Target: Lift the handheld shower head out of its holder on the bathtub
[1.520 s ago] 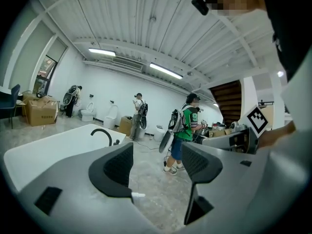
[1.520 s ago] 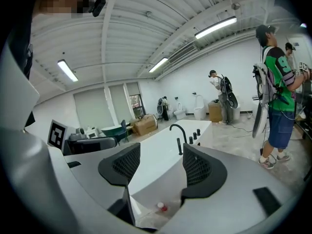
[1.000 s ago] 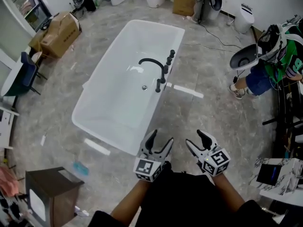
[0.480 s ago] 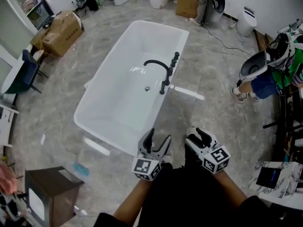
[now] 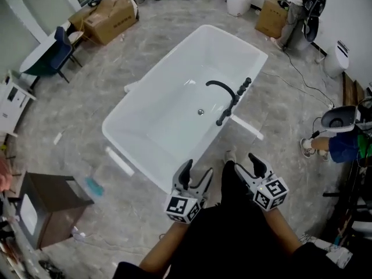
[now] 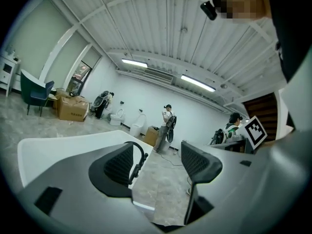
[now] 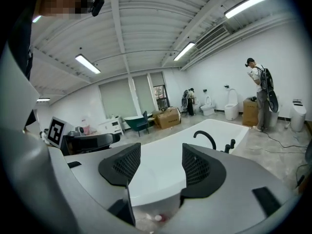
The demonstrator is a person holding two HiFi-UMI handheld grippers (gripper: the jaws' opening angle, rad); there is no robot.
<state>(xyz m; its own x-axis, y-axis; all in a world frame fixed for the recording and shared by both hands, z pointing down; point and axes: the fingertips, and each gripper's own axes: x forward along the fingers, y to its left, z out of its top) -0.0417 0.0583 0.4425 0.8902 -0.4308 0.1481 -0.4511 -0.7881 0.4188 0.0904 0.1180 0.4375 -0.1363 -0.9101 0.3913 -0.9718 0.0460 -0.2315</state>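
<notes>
Left hand-held gripper (image 5: 196, 171) and right hand-held gripper (image 5: 246, 168) both wide apart, empty, near white bathtub (image 5: 152, 78), black faucet (image 5: 224, 91) on its right rim

White bathtub (image 5: 152, 77), black faucet (image 5: 222, 86), grey marbled floor (image 5: 116, 63), brown cardboard box (image 5: 110, 19), white toilet (image 5: 237, 2)

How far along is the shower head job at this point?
Done: nothing; the shower head sits in its holder on the bathtub rim. In hand: the left gripper and right gripper hang short of the tub, jaws open, empty. Left: reach it, grip, lift out.
</notes>
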